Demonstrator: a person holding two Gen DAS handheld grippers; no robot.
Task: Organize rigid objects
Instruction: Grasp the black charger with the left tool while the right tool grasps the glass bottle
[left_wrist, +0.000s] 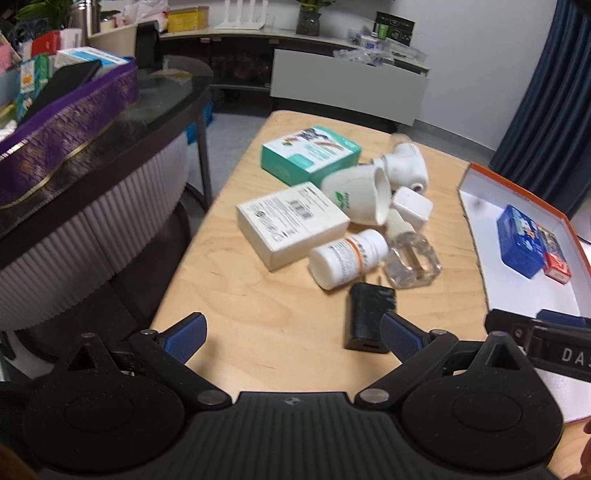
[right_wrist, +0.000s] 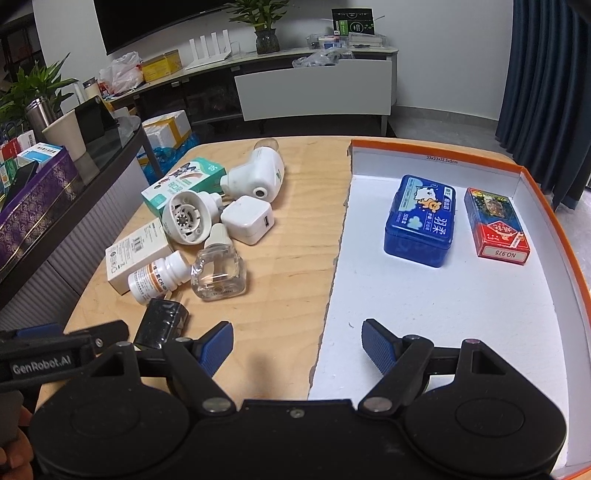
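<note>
A pile of small things lies on the wooden table (left_wrist: 258, 306): a teal box (left_wrist: 310, 153), a white box (left_wrist: 291, 225), a pill bottle (left_wrist: 347, 258), a clear glass bottle (left_wrist: 412, 262), white plugs and a black adapter (left_wrist: 369, 317). My left gripper (left_wrist: 293, 336) is open near the table's front edge, its right finger beside the black adapter. My right gripper (right_wrist: 297, 347) is open over the near-left edge of the orange-rimmed white box (right_wrist: 424, 314). In that box lie a blue tin (right_wrist: 421, 219) and a red card pack (right_wrist: 496, 227).
A dark side table (left_wrist: 155, 122) with a purple box (left_wrist: 62, 136) stands to the left. A low cabinet (right_wrist: 314, 92) runs along the far wall and a blue curtain (right_wrist: 546, 92) hangs at the right. Bare wood lies between the pile and the box.
</note>
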